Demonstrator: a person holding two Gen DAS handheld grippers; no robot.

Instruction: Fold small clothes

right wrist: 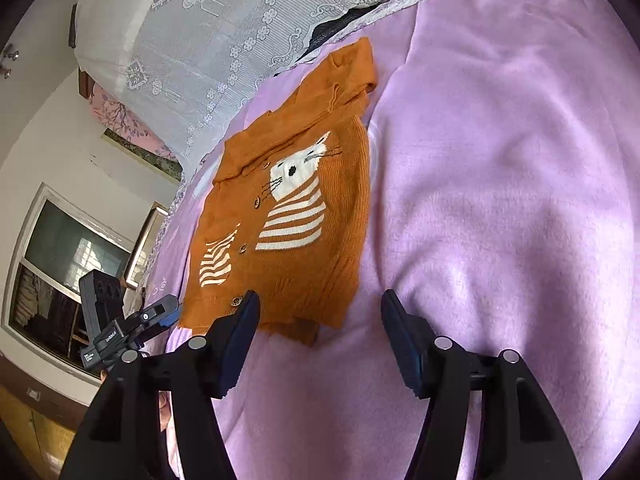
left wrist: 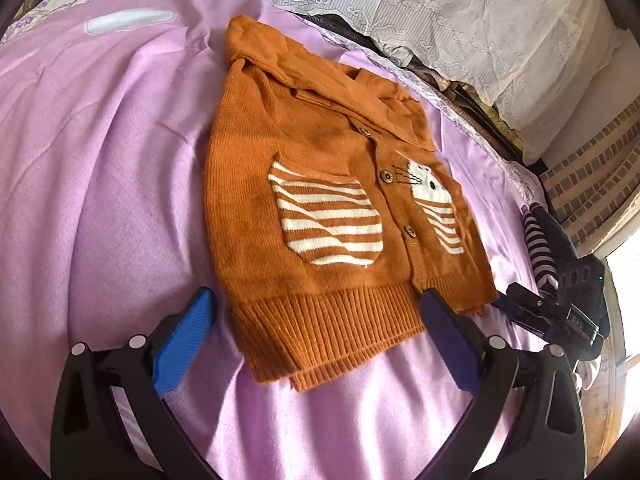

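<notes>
Orange knit, a small cardigan [left wrist: 320,216] lies face up on the pink blanket [left wrist: 100,200] of the bed, hood toward the lace-covered pillows [left wrist: 460,20] at the head edge and ribbed hem toward the near edge. Its sleeves look tucked in along the sides (I cannot tell how neatly), so my guess is that the lengthwise folds are done and the hem-to-hood fold is next. That calls for each tool to pinch one hem corner and carry it up evenly. The left tool [left wrist: 316,336] hangs just above the hem, jaws wide apart, holding nothing. The right tool [right wrist: 320,336] stands at the hem's other corner, jaws apart and empty, one pad over the knit edge.
</notes>
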